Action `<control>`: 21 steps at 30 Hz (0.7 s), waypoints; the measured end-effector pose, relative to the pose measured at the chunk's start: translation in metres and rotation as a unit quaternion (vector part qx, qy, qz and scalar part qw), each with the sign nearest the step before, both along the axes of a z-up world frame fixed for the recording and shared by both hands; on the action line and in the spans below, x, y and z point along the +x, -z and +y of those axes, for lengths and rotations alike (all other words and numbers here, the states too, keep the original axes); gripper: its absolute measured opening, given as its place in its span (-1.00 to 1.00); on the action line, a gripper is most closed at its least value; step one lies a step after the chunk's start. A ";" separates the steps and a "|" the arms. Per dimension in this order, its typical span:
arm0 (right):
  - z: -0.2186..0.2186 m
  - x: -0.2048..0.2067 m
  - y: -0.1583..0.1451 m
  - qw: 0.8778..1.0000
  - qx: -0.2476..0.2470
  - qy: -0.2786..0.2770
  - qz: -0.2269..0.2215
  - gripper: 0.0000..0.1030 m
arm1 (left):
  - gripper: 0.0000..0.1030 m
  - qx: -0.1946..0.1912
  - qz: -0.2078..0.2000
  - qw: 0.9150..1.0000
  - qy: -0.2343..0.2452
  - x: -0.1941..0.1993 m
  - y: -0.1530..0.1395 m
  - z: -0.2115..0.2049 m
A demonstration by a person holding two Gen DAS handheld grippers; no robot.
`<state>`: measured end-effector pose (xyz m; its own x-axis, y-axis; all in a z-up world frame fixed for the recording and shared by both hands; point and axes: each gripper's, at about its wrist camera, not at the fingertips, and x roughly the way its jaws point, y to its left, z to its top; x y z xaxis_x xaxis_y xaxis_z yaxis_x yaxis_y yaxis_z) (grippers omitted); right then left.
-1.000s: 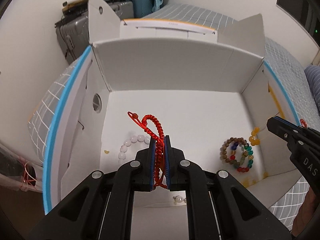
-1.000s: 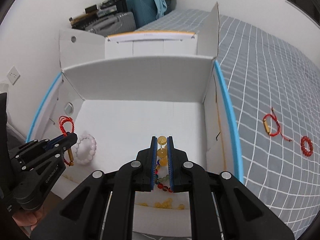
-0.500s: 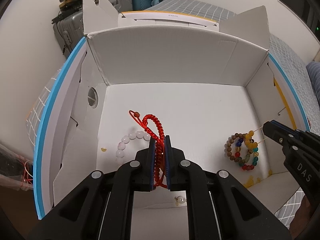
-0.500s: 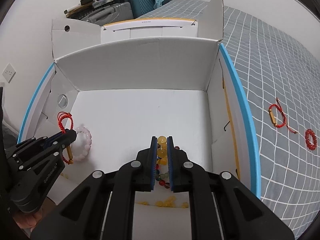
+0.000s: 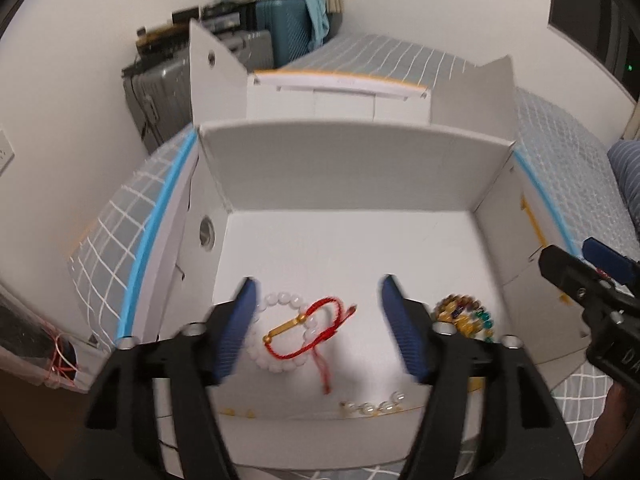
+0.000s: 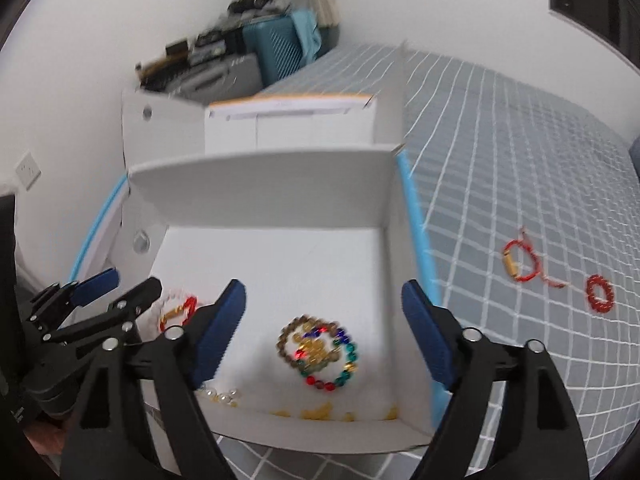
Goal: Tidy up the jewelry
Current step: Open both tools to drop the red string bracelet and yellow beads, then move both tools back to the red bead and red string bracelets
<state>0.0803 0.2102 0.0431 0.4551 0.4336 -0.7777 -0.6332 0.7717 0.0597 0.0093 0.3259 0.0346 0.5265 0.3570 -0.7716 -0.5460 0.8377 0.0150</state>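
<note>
- Suitcases (image 5: pixel 208 80) stacked against the far wall at upper left, a teal one (image 6: pixel 276 52) among them, with clutter on top.
- White cardboard box (image 5: pixel 348 168) sits open on the grey checked bedspread (image 6: pixel 520 152), flaps up, blue trim along both side edges.
- Your left gripper (image 5: pixel 316 328) hangs over the box's left half, pointing down into it. Jaws are opening and stand well apart; nothing is pinched between the blue pads (image 5: pixel 236 328).
- White bead bracelet (image 5: pixel 280 308) lies flat on the box floor, below the gap in your left jaws.
- Red cord bracelet (image 5: pixel 320 336) with a gold tube lies across the white beads, touching them, its tail trailing toward the near wall. Neither pad touches it.
- Small pearl piece (image 5: pixel 376 408) lies by the near wall of the box; a few yellow bits are scattered along that wall.
- Multicoloured bead bracelets (image 6: pixel 320 352) lie coiled in a heap on the floor in the box's right half: brown, yellow, blue, green and red beads. Blur keeps you from counting the strands.
- Your right gripper (image 6: pixel 324 328) hangs above that heap. Jaws are opening and stand wide apart; the beads rest on the floor, free of the pads.
- Second red cord bracelet (image 6: pixel 520 260) with a gold tube lies on the bedspread right of the box, well apart from it.
- Red bead ring (image 6: pixel 600 294) lies just beside that cord, further right, also outside the box.
</note>
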 end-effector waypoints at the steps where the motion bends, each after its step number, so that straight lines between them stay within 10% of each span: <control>1: -0.006 0.003 -0.005 1.000 0.004 0.003 -0.006 0.71 | 0.40 0.003 -0.006 1.000 0.003 0.001 -0.004 -0.003; 21: -0.204 0.095 -0.048 0.984 0.001 0.157 -0.081 0.85 | 0.89 0.004 -0.059 0.985 0.162 0.121 -0.043 -0.180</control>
